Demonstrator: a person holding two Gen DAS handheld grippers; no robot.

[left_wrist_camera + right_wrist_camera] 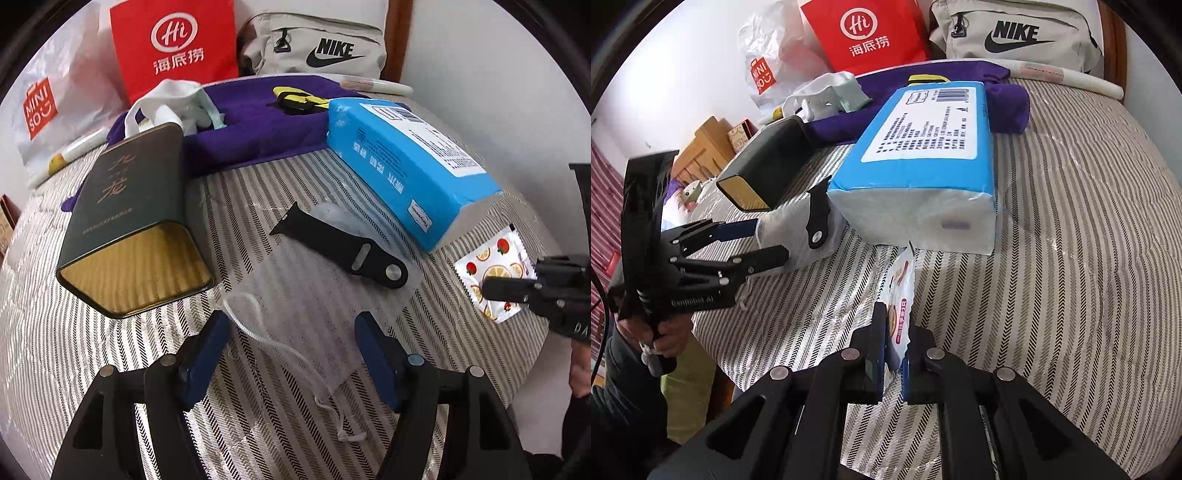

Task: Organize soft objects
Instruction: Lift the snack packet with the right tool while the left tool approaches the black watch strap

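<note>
A translucent drawstring pouch (314, 295) lies flat on the striped bedcover (369, 387), with a black watch strap (343, 243) at its far end. My left gripper (293, 319) is open, its blue pads either side of the pouch's near end and not pressing on it. From the right wrist view the left gripper (772, 240) reaches to the pouch (794, 236) and the strap (818, 218). My right gripper (895, 325) is shut on a small fruit-print sachet (903, 280), held upright. It appears at the right edge as the right gripper (491, 288) with the sachet (480, 266).
A blue tissue pack (406, 158) and a dark green tin (129, 221) lie either side of the pouch. Behind them are a purple cloth (258, 122), white fabric items (173, 99), a red paper bag (173, 48), a plastic bag (40, 107) and a grey bag (314, 48).
</note>
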